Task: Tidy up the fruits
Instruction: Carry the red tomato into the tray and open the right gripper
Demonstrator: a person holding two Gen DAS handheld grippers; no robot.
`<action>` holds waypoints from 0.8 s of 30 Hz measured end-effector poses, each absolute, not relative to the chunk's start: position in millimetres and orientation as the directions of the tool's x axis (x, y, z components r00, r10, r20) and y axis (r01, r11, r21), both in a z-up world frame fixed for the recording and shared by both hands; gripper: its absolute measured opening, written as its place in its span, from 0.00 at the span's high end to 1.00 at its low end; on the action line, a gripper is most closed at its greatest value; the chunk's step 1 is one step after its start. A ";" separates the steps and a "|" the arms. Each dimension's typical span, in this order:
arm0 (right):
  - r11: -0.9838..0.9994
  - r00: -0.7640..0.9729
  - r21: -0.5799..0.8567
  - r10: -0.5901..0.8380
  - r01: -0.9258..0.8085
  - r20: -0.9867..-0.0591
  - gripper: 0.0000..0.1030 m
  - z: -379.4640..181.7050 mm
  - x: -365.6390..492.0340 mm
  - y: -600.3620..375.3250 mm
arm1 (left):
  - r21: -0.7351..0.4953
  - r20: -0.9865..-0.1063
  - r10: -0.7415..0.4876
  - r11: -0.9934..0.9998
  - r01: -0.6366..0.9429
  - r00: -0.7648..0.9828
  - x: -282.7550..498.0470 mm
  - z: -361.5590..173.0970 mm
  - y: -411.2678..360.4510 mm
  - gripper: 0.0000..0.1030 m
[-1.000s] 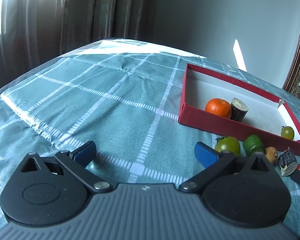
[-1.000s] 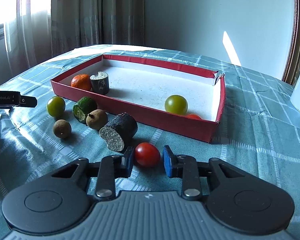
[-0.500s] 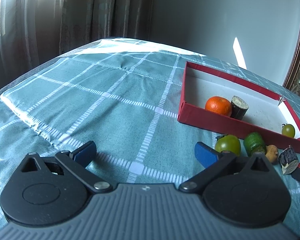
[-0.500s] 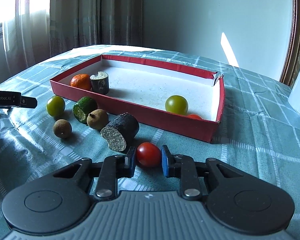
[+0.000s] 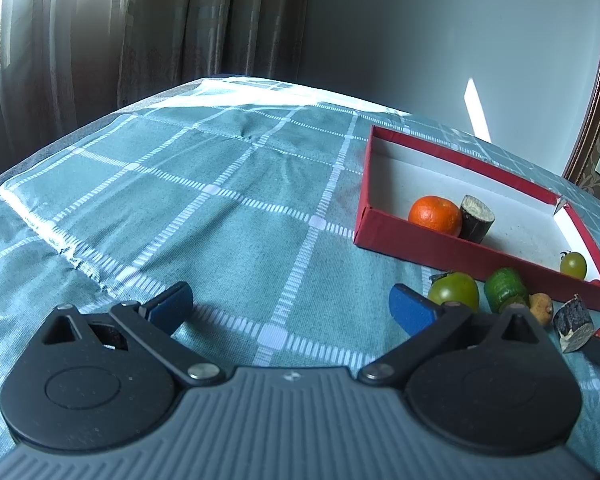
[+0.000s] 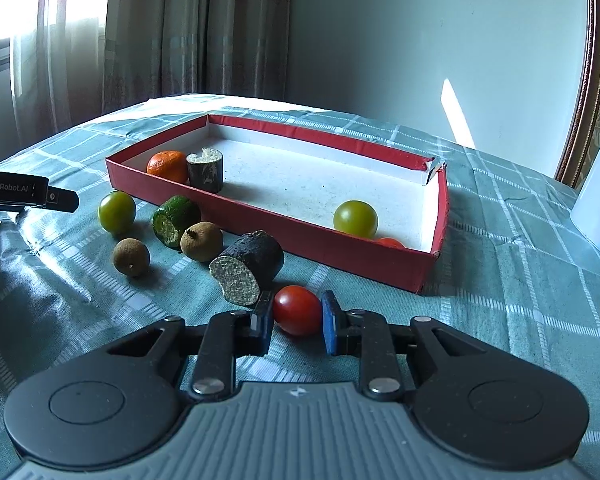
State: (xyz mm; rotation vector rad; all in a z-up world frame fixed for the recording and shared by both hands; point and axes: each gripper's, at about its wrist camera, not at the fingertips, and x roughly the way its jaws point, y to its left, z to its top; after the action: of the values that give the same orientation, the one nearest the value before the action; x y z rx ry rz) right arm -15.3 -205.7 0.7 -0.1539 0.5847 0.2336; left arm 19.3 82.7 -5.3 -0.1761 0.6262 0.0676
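Observation:
My right gripper (image 6: 296, 316) is shut on a red cherry tomato (image 6: 298, 310), both blue pads against its sides, low over the cloth. In front stands a red box (image 6: 428, 276) holding an orange (image 6: 167, 166), a dark cut piece (image 6: 205, 169), a green tomato (image 6: 355, 218) and a red fruit (image 6: 388, 242). Outside the box lie a green tomato (image 6: 117, 212), a green cut fruit (image 6: 175, 220), two brown longans (image 6: 201, 241) and a dark cut chunk (image 6: 248, 266). My left gripper (image 5: 290, 310) is open and empty above the cloth, left of the box (image 5: 420, 246).
A teal checked cloth (image 5: 220, 208) covers the table. A white container (image 6: 598, 200) stands at the right edge. The left gripper's body (image 6: 24, 194) shows at the left of the right wrist view. Curtains and a wall are behind.
My right gripper's pads have closed in onto the red cherry tomato. The left gripper has shifted slightly; the box sits a little lower in its view.

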 end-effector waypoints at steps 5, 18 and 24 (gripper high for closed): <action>0.961 0.839 -0.058 0.205 -0.270 -0.503 0.77 22.3 -20.3 -205.3 | -0.138 -0.590 0.006 0.985 -0.108 0.807 20.0 -5.4 81.3 0.00; 0.970 0.866 -0.057 0.183 -0.236 -0.465 0.77 39.0 50.5 -192.5 | -0.108 -0.603 0.017 0.989 -0.103 0.798 23.2 -7.1 77.1 0.00; 0.972 0.842 -0.039 0.178 -0.230 -0.509 0.77 14.9 69.2 -193.5 | -0.092 -0.608 0.027 0.990 -0.104 0.794 24.4 -8.2 75.3 0.00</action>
State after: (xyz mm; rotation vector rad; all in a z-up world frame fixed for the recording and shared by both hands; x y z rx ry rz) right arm 69.2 -193.5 14.9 -0.1003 0.5273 0.2157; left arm 24.4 75.3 -8.2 -0.1233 0.6507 0.0703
